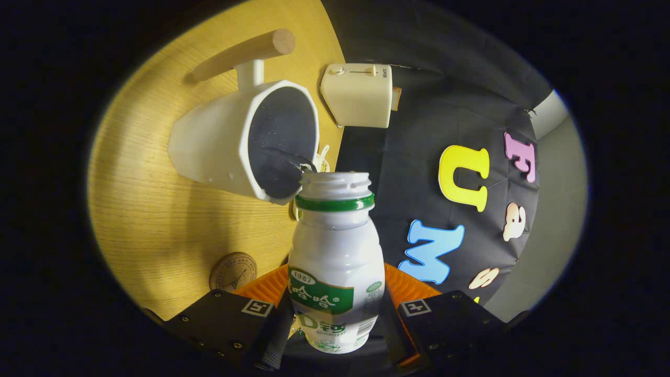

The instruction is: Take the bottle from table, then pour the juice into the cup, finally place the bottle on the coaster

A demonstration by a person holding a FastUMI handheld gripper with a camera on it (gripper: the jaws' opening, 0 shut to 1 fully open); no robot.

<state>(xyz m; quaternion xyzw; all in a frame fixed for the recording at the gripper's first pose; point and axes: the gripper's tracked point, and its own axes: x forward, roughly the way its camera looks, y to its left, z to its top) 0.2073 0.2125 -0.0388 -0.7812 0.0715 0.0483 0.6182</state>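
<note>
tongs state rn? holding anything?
Tongs: closed on the bottle, one finger on each side, bottle tipped with its open mouth at the cup.

The bottle [335,262] between the fingers [275,335] hides where their pads meet its sides, and its base is cut off. Its mouth covers part of the cup's [241,141] near rim, so any liquid passing between them cannot be made out. A small pale thing [322,157] behind the cup is mostly hidden. The coaster's [233,271] print is too small to read.
</note>
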